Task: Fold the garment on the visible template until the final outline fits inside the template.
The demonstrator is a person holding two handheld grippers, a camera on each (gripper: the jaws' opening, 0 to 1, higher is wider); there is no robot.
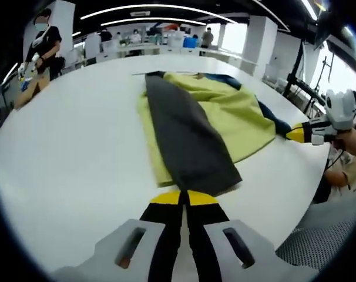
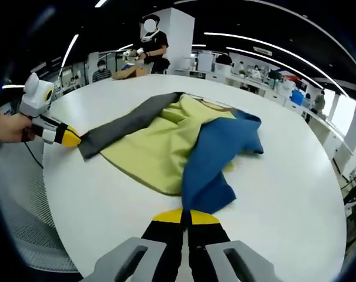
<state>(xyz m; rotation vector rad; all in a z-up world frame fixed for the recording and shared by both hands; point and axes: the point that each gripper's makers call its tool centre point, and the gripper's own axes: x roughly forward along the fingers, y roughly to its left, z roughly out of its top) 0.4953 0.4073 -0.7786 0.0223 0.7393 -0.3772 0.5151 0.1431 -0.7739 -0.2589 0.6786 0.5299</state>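
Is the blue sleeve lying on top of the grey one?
No: the blue sleeve and grey sleeve spread apart across the yellow-green garment.

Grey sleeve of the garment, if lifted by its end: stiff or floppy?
Likely floppy: the grey sleeve lies flat and creased across the yellow body. Probably light, thin cloth. Pulled by the left gripper, it may drag the body along the table.

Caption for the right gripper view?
Right gripper shut on garment's blue sleeve; left gripper pinches grey sleeve across white table.

Garment (image 1: 201, 111) flat on the table (image 1: 78, 158), left tongs (image 1: 183, 198) and right tongs (image 2: 186, 217) at opposite edges.
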